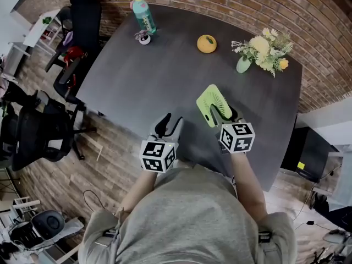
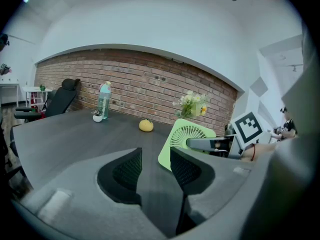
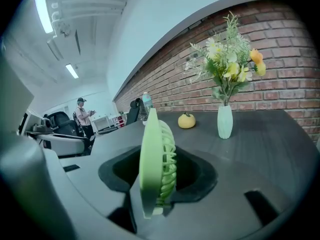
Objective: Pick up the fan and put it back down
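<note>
- Fan (image 3: 156, 159): green, standing edge-on between the jaws of the right tongs (image 1: 222, 116), which are clamped on its lower part. Its grille faces the tongs' right jaw.
- From the left gripper view the fan is tilted, with one lower corner close to the table (image 1: 137, 81). I cannot tell whether that corner touches the top or is just clear of it.
- Left tongs (image 2: 156, 154): jaws apart with nothing between them, only bare table beyond. They hang just to the left of the right tongs, near the fan but apart from it, and take no part in the grip.
- Progress, as I judge it: the grasp is made and the pick-up is at its start or barely under way. A clear lift off the table is not shown.
- Left to do: raise the fan free, bring it back down so it sits flat, then let go with the right tongs.
- Risk: the grip is low on a tilted fan, so it may swing or land on a corner when set down.
- Farther out, well ahead of both tongs: a fruit (image 1: 207, 43), a vase (image 1: 243, 64) of flowers ahead and right of the right tongs, and a bottle (image 1: 143, 14) ahead and left of the left tongs. All are well apart from the fan.
</note>
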Demonstrator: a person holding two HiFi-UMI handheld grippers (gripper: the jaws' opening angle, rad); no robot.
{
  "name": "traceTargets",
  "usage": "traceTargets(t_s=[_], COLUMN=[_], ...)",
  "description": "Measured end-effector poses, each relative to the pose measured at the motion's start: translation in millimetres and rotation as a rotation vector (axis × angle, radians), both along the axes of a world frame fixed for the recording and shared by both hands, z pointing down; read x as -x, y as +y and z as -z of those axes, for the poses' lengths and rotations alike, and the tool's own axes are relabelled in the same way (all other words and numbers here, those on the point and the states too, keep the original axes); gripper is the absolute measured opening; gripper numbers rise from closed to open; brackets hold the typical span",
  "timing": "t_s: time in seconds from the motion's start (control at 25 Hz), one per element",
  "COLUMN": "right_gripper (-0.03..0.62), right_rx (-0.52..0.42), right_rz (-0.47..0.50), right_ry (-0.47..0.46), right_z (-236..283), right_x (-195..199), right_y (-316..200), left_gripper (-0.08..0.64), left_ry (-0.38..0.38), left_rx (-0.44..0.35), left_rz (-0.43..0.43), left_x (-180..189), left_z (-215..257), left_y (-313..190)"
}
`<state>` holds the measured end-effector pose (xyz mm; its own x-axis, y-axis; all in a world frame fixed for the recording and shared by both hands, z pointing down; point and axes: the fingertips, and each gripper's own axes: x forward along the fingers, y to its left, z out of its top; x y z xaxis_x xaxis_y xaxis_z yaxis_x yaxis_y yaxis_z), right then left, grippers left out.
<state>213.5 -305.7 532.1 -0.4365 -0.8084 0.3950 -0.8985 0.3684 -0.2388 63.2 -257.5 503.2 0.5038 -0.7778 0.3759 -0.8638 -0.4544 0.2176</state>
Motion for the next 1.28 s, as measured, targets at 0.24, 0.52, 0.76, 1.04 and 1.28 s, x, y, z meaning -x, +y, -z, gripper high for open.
traceTargets(t_s=[0.24,0.52,0.76,1.04,1.28], right_gripper=[0.187,0.187,0.187,0.187,0.187], right_rx=[-0.002,0.001,-0.001,-0.001,-0.004], right_rz=[-0.016,-0.013,-0.008,0.003,0.026], right_ry=[0.000,0.006,0.017,0.025,0.031], right_z=[8.5,14.2,17.3,19.0,19.4], right_x=[27.0,63.1,93.5,125.5,156.7], right_y=[-12.8,-30.2,-45.3,-62.5,-79.3], left_gripper=[0.167,0.167,0.167,0.167,0.167], left_ry=[0.002,0.005,0.012,0.021,0.026], left_rx=[-0.009,-0.002,0.000,-0.006,-0.006], left_rz=[-0.014,-0.006,-0.005,0.004,0.028], left_x=[29.0,69.2,99.6,130.5,161.6], left_z=[9.5,13.6,14.8,16.8,15.9], left_y=[-16.0,-31.2,-45.8,-63.4,-75.6])
